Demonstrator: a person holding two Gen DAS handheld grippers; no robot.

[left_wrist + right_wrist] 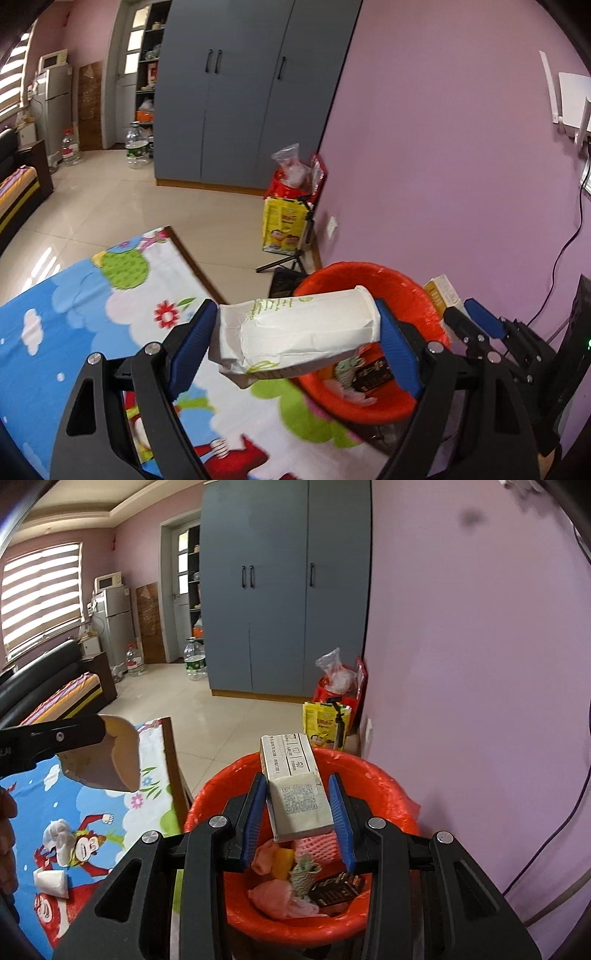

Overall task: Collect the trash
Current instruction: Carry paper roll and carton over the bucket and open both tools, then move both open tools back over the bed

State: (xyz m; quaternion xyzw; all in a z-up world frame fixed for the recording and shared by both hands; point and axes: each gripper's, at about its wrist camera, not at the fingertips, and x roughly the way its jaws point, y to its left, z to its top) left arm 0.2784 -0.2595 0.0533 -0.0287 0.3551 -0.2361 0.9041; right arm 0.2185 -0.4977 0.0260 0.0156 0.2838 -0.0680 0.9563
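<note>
A: Status, both claws?

B: My left claw (295, 332) is clamped wide across one crushed paper cup (299, 332), held sideways, its mouth end over the near rim of the red bin (417, 295). My right claw (299, 812) is clamped on one small carton box (295, 786), right above that bin.

A: Bin contents?

B: One bin, red liner. Inside: pink foam netting (321, 849), a dark wrapper (338, 886), a yellow scrap (283, 862), pink crumpled bits. Can't count those exactly.

A: Anything left out?

B: Two white paper wads (51, 884) on the cartoon-print surface (33, 805) beside the bin.
</note>
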